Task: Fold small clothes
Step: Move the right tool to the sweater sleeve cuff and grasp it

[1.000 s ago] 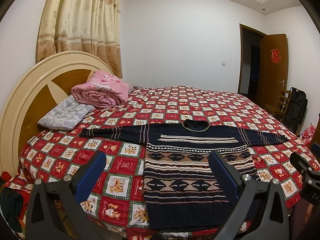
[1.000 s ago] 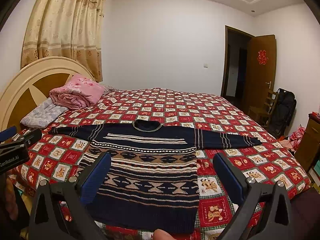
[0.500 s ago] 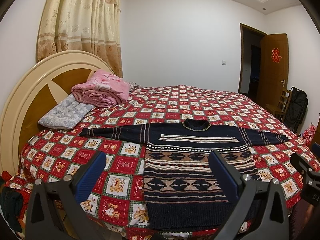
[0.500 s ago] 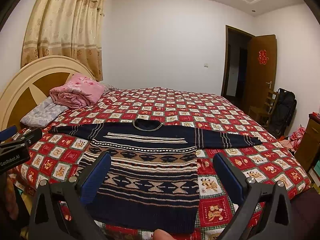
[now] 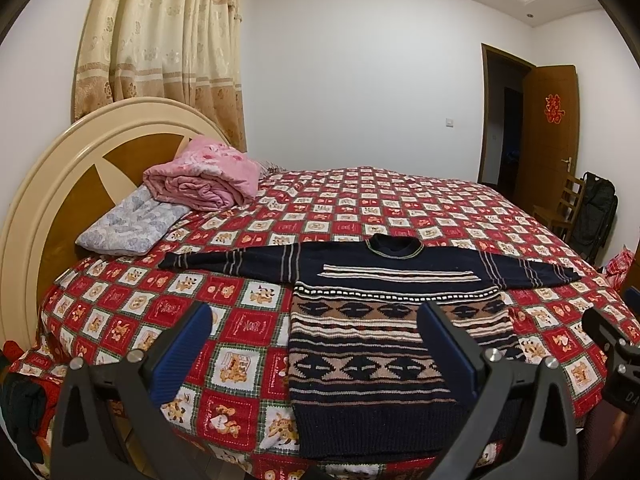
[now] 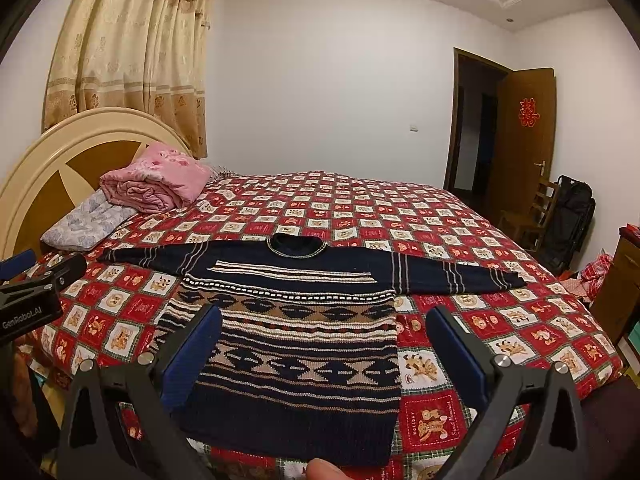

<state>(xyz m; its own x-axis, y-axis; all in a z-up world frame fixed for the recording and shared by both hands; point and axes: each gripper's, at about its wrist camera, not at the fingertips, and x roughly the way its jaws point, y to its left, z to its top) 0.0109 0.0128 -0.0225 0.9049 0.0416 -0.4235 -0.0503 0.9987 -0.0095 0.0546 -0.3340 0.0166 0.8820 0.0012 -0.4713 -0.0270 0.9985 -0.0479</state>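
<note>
A navy patterned sweater (image 5: 372, 344) lies flat on the bed, front up, both sleeves stretched out sideways, hem at the near bed edge. It also shows in the right wrist view (image 6: 296, 344). My left gripper (image 5: 316, 348) is open and empty, held above the near edge over the sweater's left side. My right gripper (image 6: 324, 348) is open and empty, held above the sweater's lower half. The left gripper's body shows at the left of the right wrist view (image 6: 28, 304). The right gripper's body shows at the right of the left wrist view (image 5: 612, 360).
The bed has a red checked bedspread (image 5: 360, 208) and a round cream headboard (image 5: 80, 160). A pink folded quilt (image 5: 200, 180) and a grey pillow (image 5: 128, 228) lie by the headboard. A wooden chair (image 6: 532, 216) and a black bag (image 6: 572, 216) stand by the open door (image 6: 520, 140).
Both views have shifted very slightly. The sweater has not moved and both grippers stay open.
</note>
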